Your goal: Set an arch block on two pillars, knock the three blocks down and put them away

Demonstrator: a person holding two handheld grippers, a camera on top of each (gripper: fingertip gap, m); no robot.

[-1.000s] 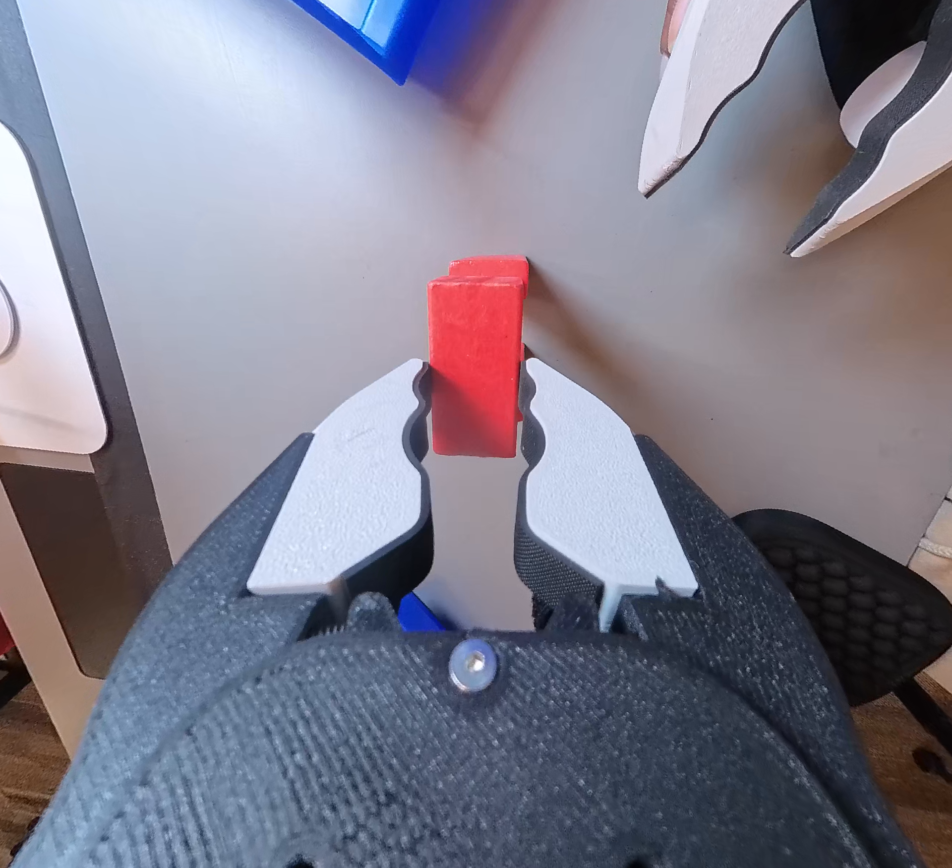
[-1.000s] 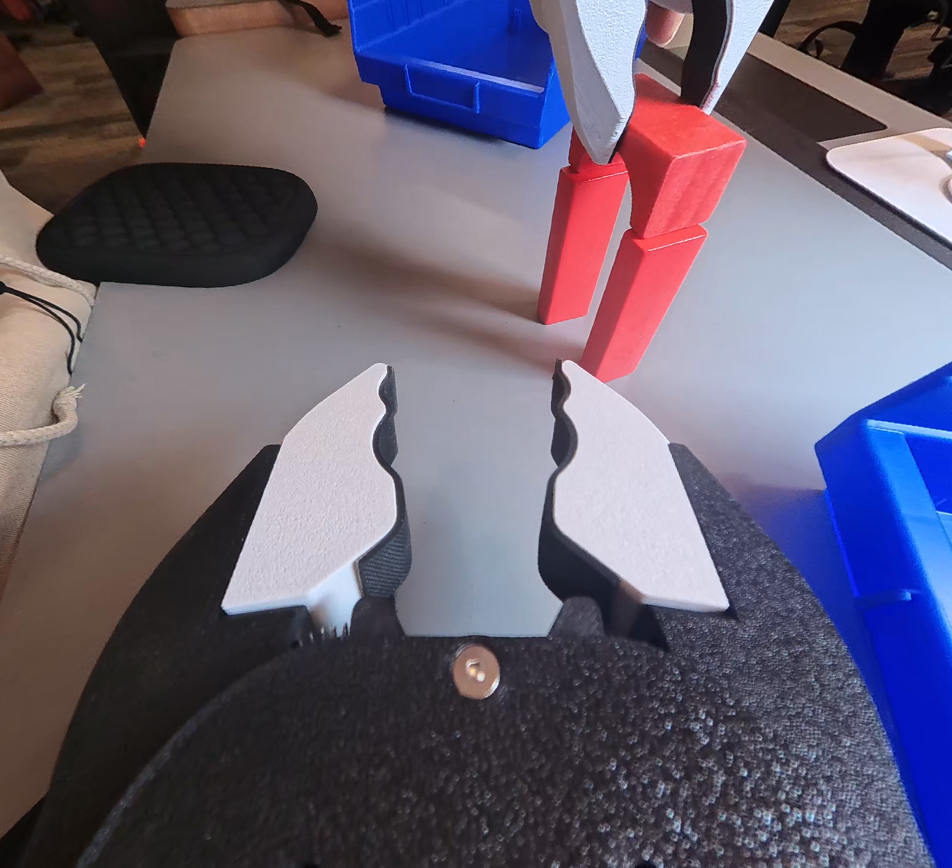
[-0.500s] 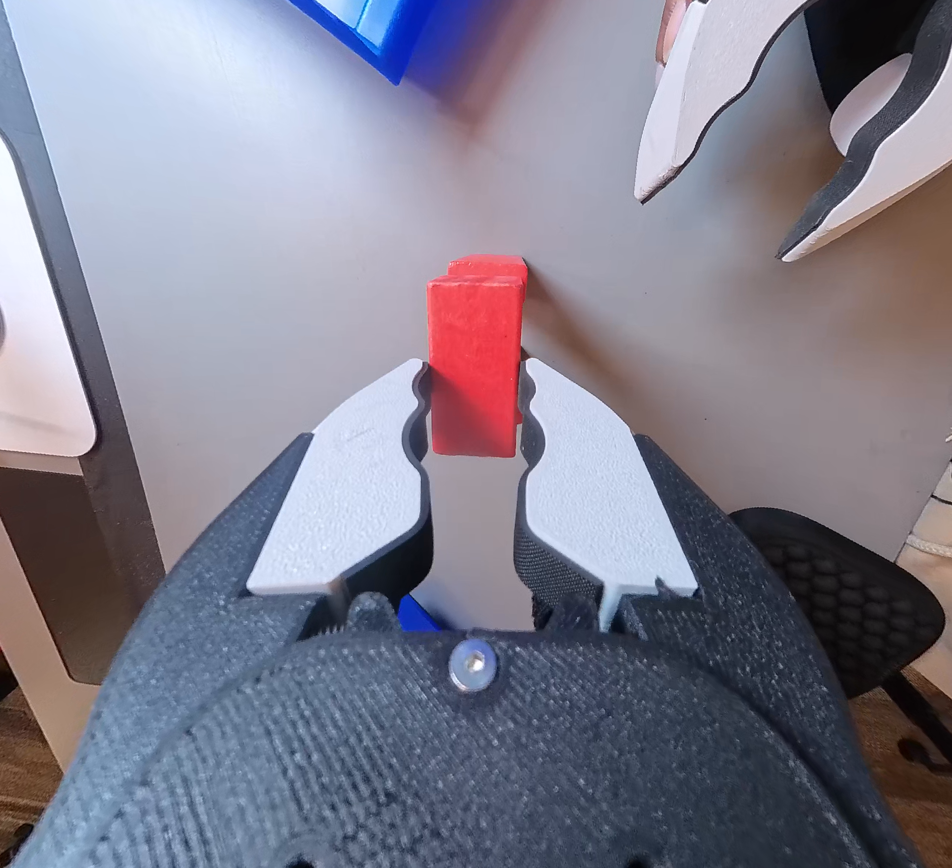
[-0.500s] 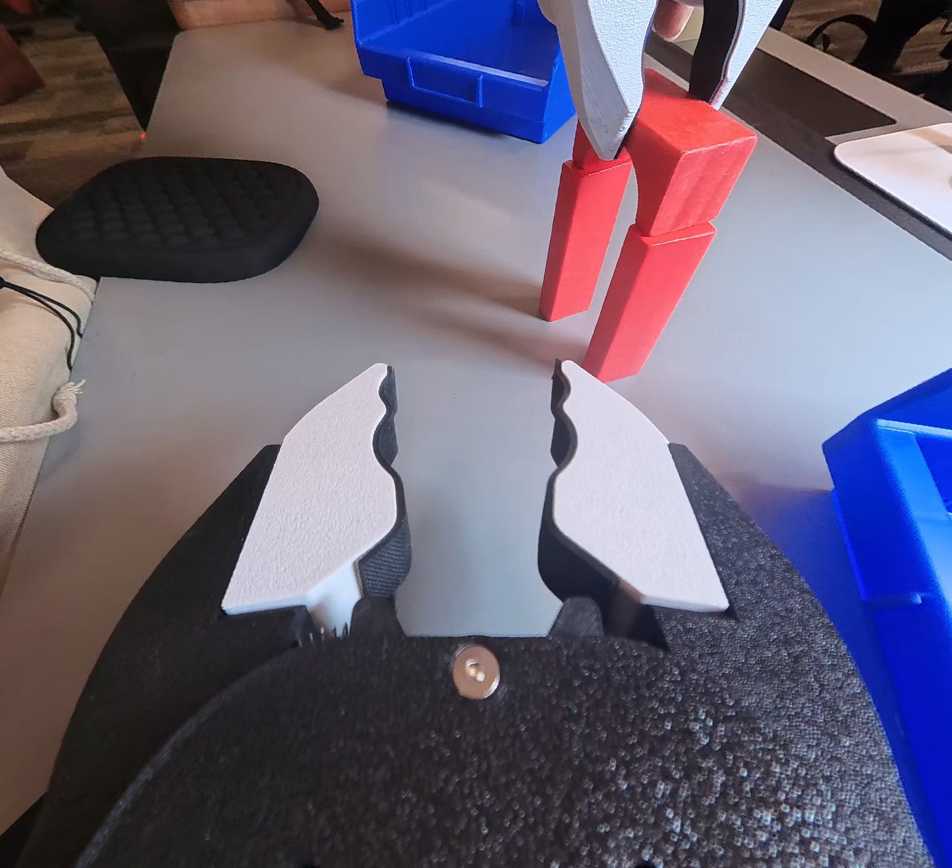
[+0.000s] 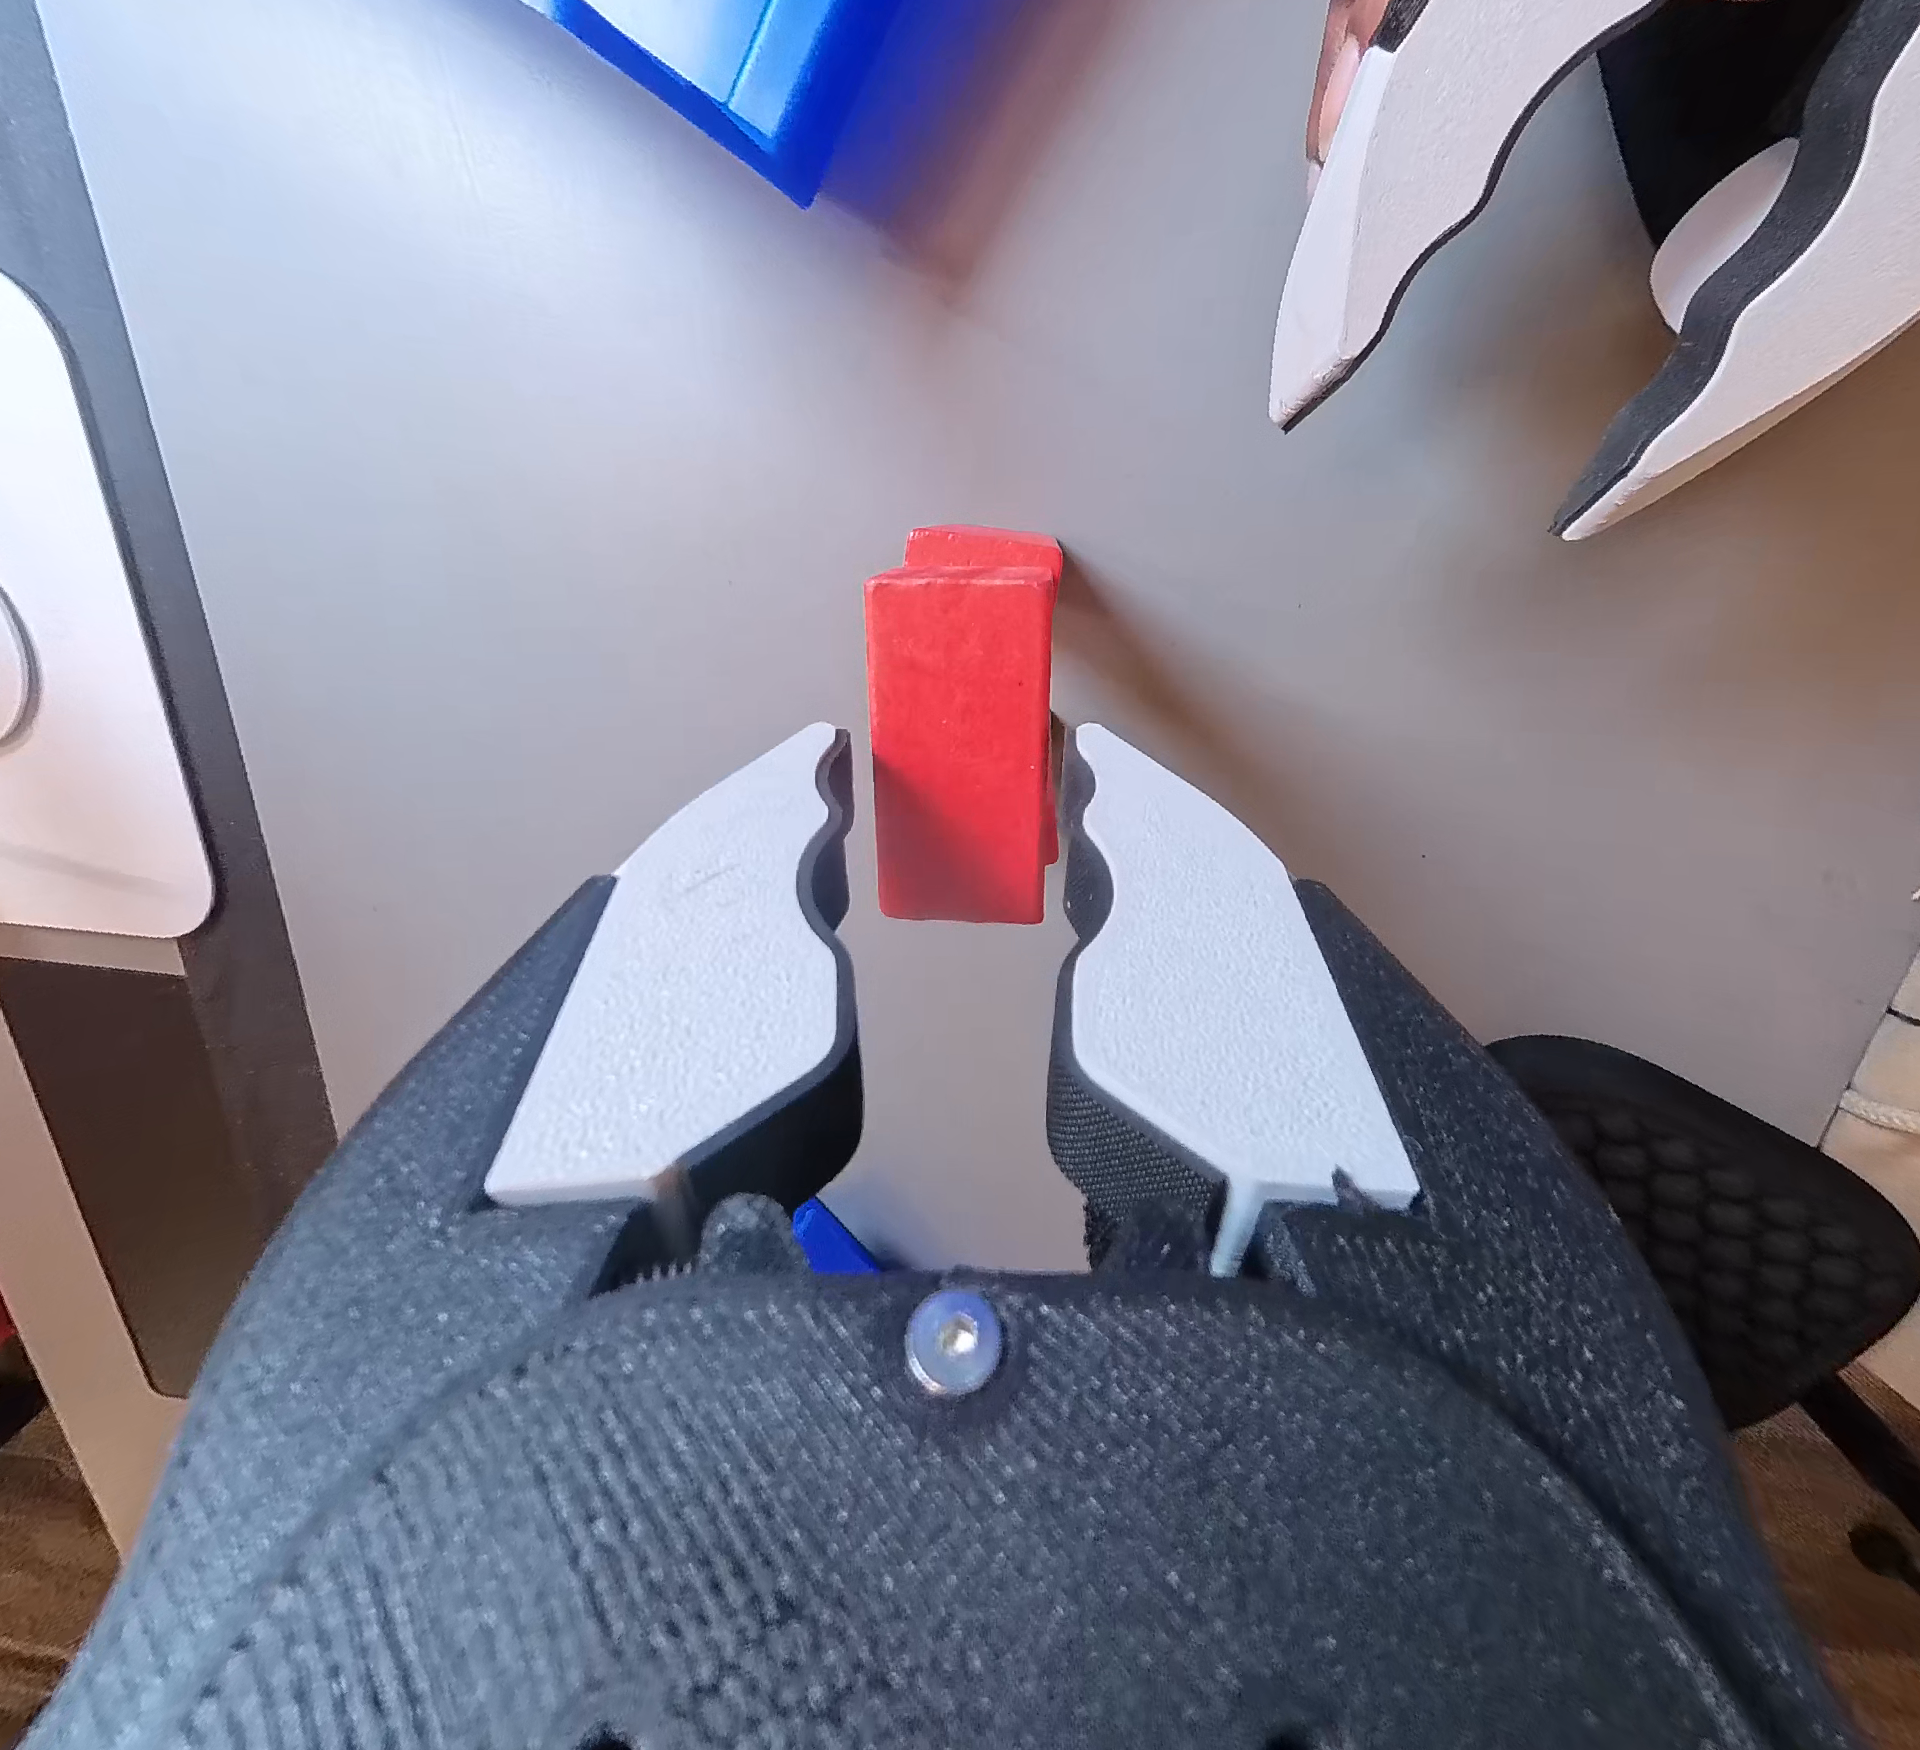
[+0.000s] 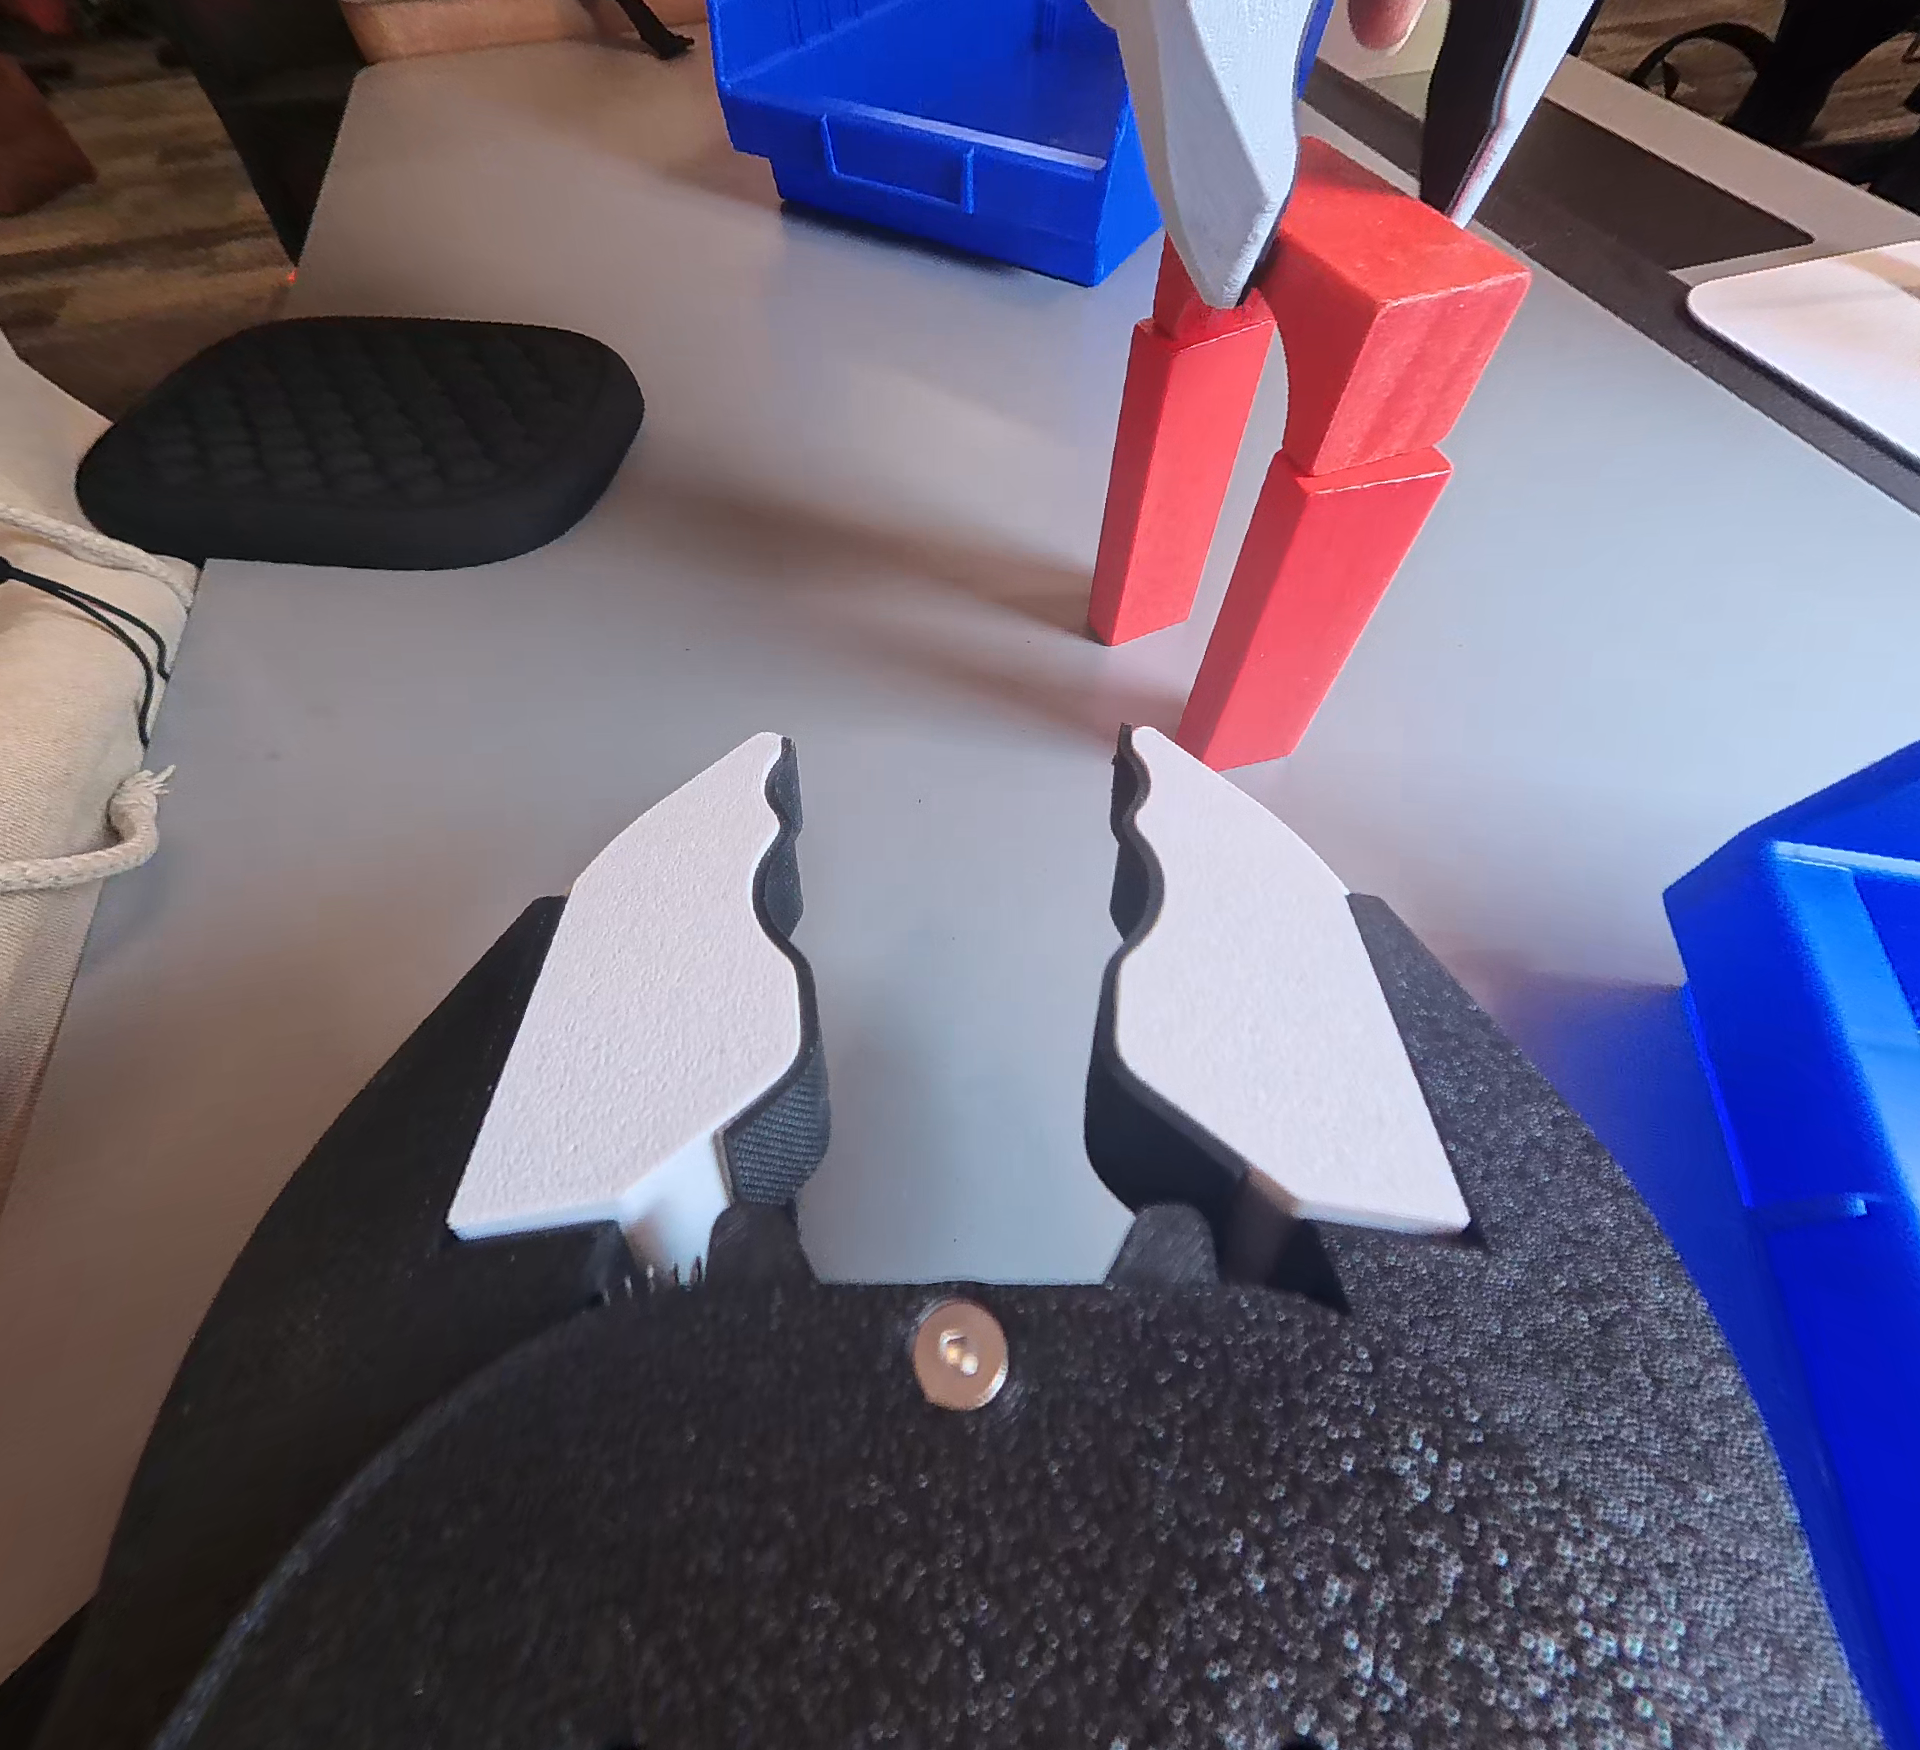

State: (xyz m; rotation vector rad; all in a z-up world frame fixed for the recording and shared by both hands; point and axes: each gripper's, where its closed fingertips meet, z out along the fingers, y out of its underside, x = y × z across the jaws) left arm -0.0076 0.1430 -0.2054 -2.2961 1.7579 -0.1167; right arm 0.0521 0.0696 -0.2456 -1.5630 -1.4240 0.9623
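Note:
A red arch block (image 6: pixel 1392 329) rests on two upright red pillars (image 6: pixel 1174 474) (image 6: pixel 1309 599) on the grey table (image 6: pixel 727 557). My left gripper (image 5: pixel 956 755) points straight down over the arch (image 5: pixel 956 713). Its fingers straddle the arch with a thin gap on each side, so it is open. It also shows from the side in the right wrist view (image 6: pixel 1345 251). My right gripper (image 6: pixel 951 755) is open and empty, low over the table just in front of the near pillar. It also shows in the left wrist view (image 5: pixel 1423 474).
A blue bin (image 6: pixel 914 142) stands behind the pillars and shows in the left wrist view too (image 5: pixel 790 38). A second blue bin (image 6: pixel 1818 973) is at the near right. A black pad (image 6: pixel 364 443) lies at the left edge. A white mat (image 6: pixel 1818 318) lies at the right.
My left gripper's fingers have parted slightly and let go of the arch, which stays on the pillars. The right gripper has barely moved.

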